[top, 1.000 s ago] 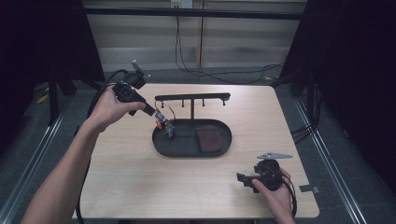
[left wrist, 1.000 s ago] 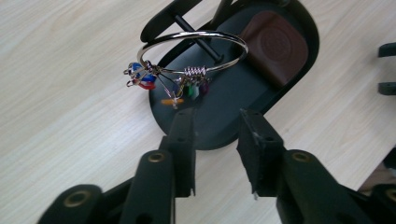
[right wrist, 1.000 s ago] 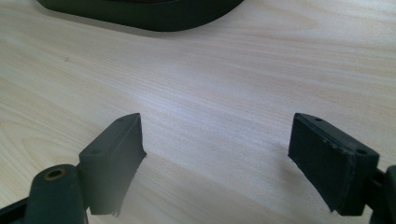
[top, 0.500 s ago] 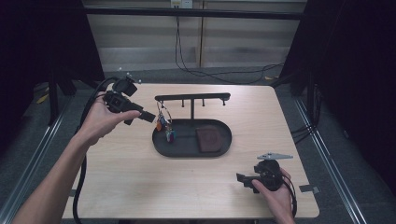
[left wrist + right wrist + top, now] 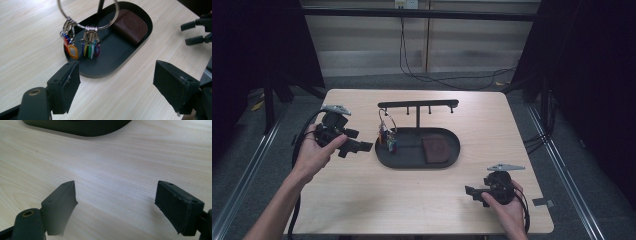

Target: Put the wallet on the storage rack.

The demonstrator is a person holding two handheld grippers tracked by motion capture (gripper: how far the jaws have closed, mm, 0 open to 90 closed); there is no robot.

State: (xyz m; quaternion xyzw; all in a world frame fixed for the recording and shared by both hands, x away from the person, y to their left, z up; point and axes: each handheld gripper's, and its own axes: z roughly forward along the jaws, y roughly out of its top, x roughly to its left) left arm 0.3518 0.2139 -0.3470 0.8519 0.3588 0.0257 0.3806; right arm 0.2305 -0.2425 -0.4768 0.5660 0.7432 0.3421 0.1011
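Both black tongs (image 5: 360,146) (image 5: 471,190) carry grey three-cornered top plates, trailing black cables, and square-ended pads.

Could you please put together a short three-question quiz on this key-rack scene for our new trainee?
1. True or false: the key ring hangs from the rack with its tags over the black tray.
2. What lies in the tray's other end?
3. Which gripper is nearer the keys: A) left gripper, B) right gripper?

Key:
1. True.
2. A brown leather case, lying flat.
3. A. Its jaws have just been opening, with nothing between them; the right gripper rests open at the near edge of the table.
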